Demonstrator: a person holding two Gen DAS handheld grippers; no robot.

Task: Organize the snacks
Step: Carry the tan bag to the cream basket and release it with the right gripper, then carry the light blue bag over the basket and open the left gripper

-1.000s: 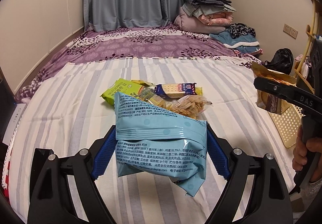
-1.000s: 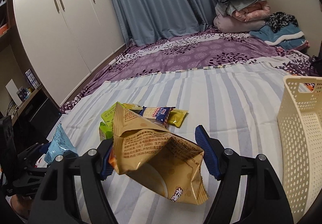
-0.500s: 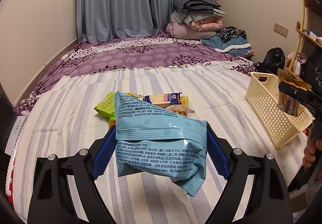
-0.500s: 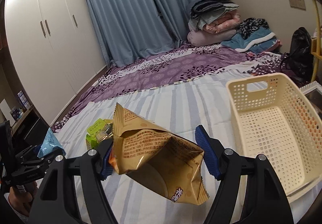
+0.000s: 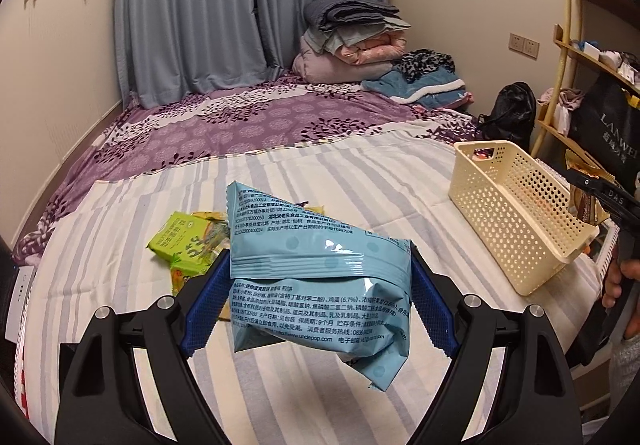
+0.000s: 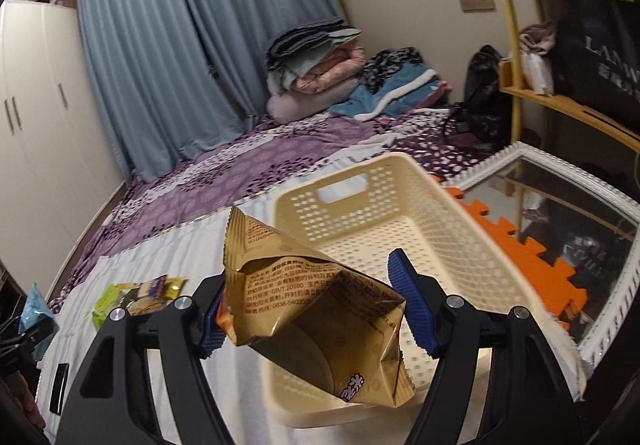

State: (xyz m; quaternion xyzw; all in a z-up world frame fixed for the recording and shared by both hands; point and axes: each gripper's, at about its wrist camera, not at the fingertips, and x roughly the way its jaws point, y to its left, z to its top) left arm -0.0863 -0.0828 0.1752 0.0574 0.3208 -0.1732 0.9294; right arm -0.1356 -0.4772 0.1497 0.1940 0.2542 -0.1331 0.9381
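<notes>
Left gripper: the left gripper (image 5: 320,299) is clamped on a blue bag (image 5: 320,277), its blue pads pressing both sides of the pack, which hangs clear above the bed.
Right gripper: the right gripper (image 6: 316,305) holds a gold bag (image 6: 316,309) between its pads, the crumpled pack tilted with its lower corner dropping toward 5 o'clock.
Gold bag, place: in the right wrist view it hangs over the near end of the basket (image 6: 400,181), above the open mouth; whether it touches the rim I cannot tell.
Basket: cream, perforated, with a slot handle in its far wall; it sits on the bed (image 5: 120,245) near the edge, at 3 o'clock from the blue bag in the left wrist view.
Basket, inside: the floor that shows is bare; the near part is hidden behind the gold bag.
Loose snacks: a small pile of snacks (image 5: 188,241) lies on the striped sheet at 10 o'clock from the blue bag, a green pack on top; the same pile shows at 9 o'clock in the right wrist view, well apart from the basket.
Person: a hand (image 5: 620,281) grips the right gripper's handle at the right edge of the left wrist view.
Beside the bed: a mirror (image 6: 560,213) with a white frame lies at 3 o'clock from the basket.
</notes>
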